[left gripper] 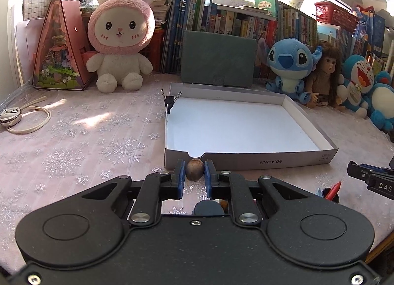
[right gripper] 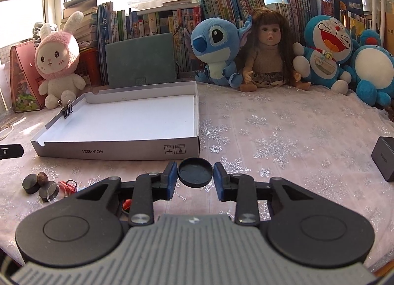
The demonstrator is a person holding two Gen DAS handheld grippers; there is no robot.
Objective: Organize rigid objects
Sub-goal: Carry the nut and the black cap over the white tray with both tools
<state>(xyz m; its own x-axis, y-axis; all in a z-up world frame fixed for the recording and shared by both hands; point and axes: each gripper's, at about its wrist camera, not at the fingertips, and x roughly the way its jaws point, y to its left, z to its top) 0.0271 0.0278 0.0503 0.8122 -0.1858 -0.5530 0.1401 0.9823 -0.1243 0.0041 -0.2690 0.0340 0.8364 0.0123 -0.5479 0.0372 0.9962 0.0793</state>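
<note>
My left gripper [left gripper: 195,164] is shut on a small brown nut [left gripper: 194,173], held just in front of the near wall of a shallow white cardboard box [left gripper: 258,160]. My right gripper [right gripper: 195,165] is shut on a flat black round disc [right gripper: 195,174], near the box's [right gripper: 118,151] front right corner. On the cloth to the left lie two more black discs [right gripper: 30,184], another nut [right gripper: 41,176], a clear lens [right gripper: 53,192] and a red piece [right gripper: 67,185]. A black binder clip [left gripper: 170,101] sits on the box's left wall. The box floor is bare.
Plush toys, a doll [right gripper: 267,50] and rows of books line the back of the table. A green folder [left gripper: 218,59] leans behind the box. A black block [right gripper: 385,161] lies at the far right, and a cord with a metal piece [left gripper: 11,116] at the far left.
</note>
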